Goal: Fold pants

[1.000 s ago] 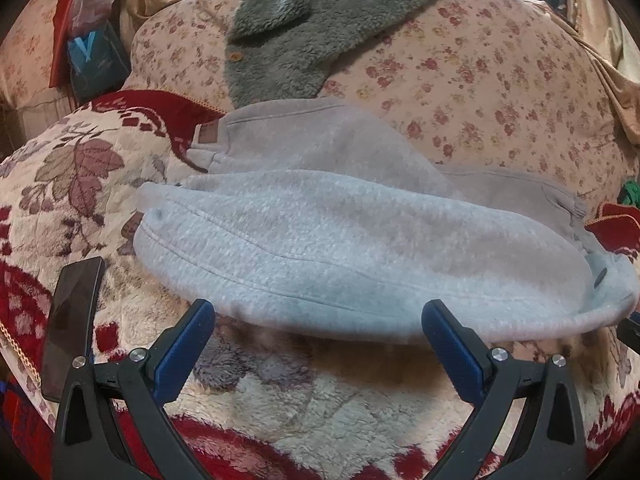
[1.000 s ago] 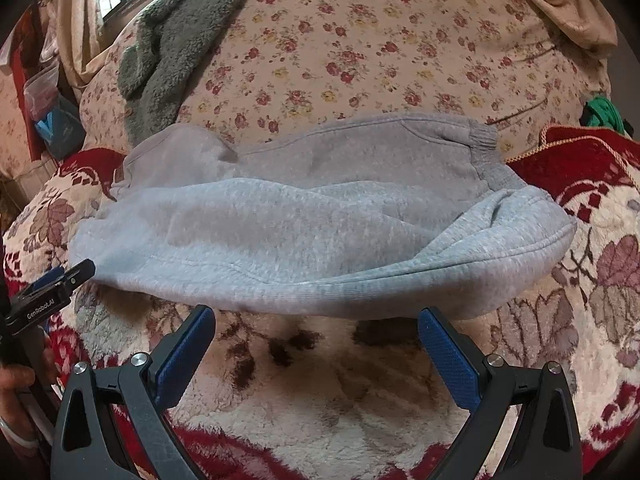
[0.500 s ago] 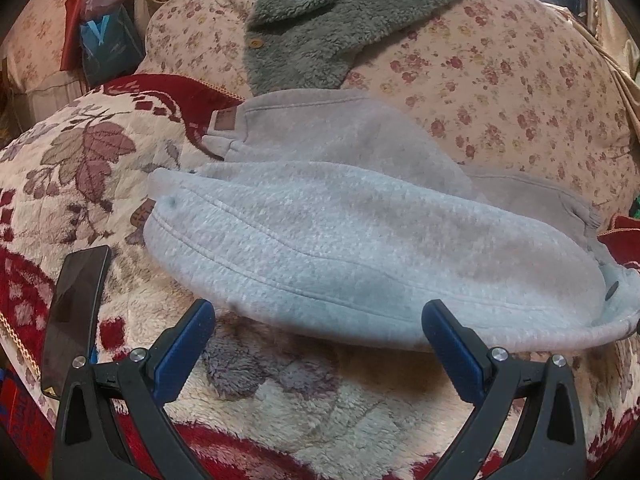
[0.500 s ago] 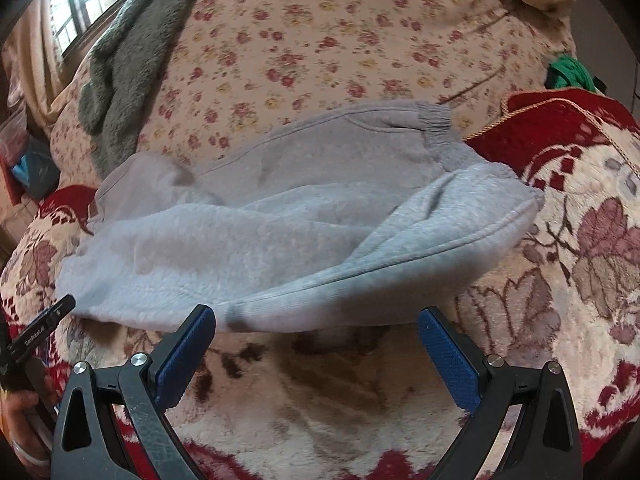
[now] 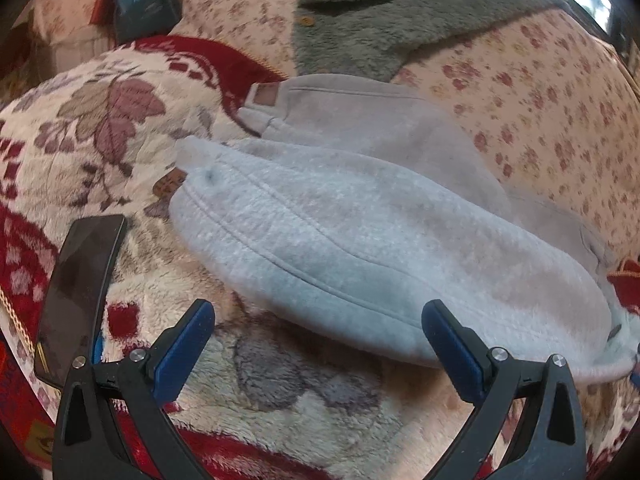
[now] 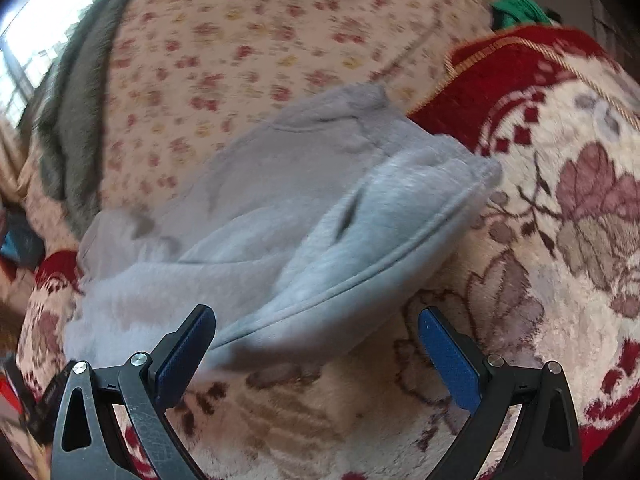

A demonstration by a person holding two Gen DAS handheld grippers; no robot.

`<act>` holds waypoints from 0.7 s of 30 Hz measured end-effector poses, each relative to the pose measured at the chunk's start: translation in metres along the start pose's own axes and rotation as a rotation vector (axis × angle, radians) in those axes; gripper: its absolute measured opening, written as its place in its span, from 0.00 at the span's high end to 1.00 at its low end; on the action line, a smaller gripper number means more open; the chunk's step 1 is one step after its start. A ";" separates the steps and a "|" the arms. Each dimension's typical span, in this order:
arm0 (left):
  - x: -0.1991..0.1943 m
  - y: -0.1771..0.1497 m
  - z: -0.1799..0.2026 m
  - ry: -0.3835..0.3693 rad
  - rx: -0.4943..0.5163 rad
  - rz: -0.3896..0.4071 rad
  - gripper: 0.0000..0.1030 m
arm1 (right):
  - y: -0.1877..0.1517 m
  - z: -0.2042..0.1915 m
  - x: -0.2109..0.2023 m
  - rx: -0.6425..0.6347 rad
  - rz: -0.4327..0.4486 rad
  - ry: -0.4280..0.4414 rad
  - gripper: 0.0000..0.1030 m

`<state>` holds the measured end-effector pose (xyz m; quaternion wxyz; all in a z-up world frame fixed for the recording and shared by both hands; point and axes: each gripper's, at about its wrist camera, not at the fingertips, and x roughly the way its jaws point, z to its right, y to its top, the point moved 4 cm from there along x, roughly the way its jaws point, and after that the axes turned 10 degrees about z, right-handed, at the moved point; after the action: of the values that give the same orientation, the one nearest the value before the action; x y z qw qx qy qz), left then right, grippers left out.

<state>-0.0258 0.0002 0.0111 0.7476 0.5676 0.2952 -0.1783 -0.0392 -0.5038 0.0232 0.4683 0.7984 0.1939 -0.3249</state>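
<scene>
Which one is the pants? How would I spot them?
Find the fluffy red and cream flowered blanket that covers the seat. On it, in front of the small-flowered beige cushion, lies a long, soft, light grey fleece pair of pants. The dark grey furry garment behind is shaggier and has a button; the pants are paler, with a brown patch.

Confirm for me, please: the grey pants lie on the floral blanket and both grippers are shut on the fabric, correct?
Not quite. The grey pants do lie on the floral blanket, but both wrist views show the left gripper and right gripper open, holding nothing.
</scene>
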 end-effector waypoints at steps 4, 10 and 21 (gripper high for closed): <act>0.007 0.002 -0.012 0.014 -0.064 -0.016 0.00 | -0.003 0.014 0.009 0.101 -0.044 0.036 0.00; 0.029 0.006 -0.019 0.034 -0.147 -0.053 0.00 | -0.008 0.017 0.030 0.187 -0.079 0.101 0.00; 0.043 0.019 -0.009 0.057 -0.091 -0.008 0.72 | -0.001 0.022 0.034 0.127 -0.014 0.182 0.71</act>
<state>0.0163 0.0170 -0.0044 0.7631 0.5369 0.3265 -0.1513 -0.0234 -0.5223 -0.0091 0.3949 0.8514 0.2201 -0.2659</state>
